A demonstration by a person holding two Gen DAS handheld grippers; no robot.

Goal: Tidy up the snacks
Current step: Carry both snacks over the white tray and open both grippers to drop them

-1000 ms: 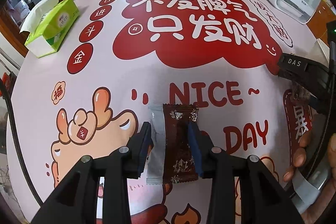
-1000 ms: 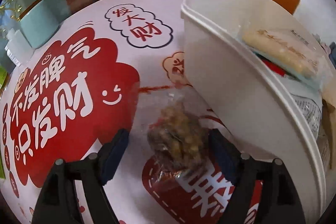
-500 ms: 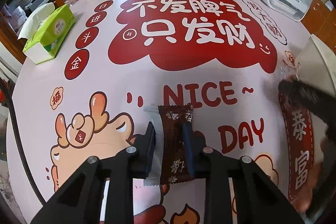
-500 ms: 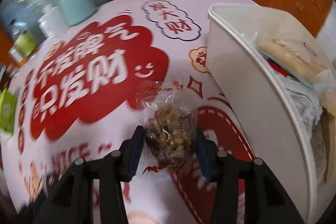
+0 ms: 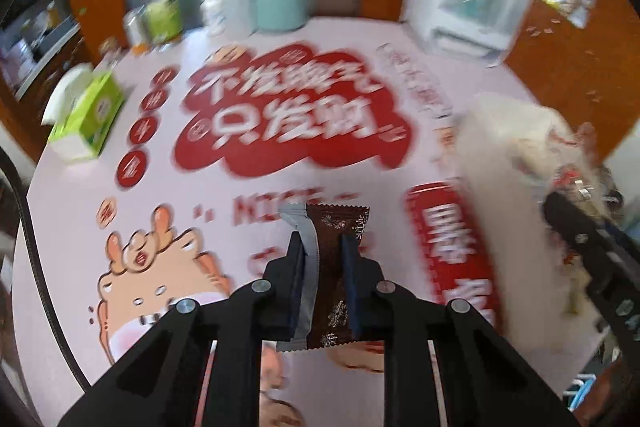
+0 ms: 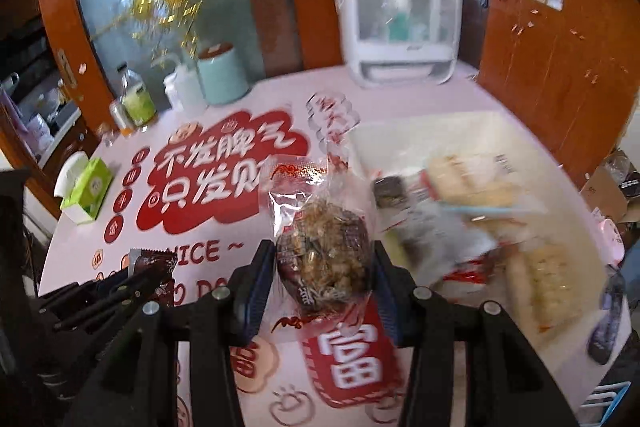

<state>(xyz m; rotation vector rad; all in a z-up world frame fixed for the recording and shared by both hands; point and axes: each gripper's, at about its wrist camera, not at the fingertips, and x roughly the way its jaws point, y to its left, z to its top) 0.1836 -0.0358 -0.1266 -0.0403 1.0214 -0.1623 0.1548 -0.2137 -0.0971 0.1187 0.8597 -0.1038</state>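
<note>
Brown candy wrapper point(image 5: 335, 267) is being squeezed by the closing left tool point(image 5: 323, 281); the right tool point(image 6: 320, 281) is gripping the nut bag point(image 6: 325, 251). Keep holding tight while moving both over the white bin point(image 6: 420, 131).

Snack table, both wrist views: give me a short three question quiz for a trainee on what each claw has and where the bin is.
1. True or false: the left claw grips a brown packet.
2. The right claw grips: A) tissue box B) clear snack bag C) bottle.
3. Fill in: in the right wrist view the white bin lies to the ____ of the snack bag.

Key: 1 true; 2 B; 3 right.
</note>
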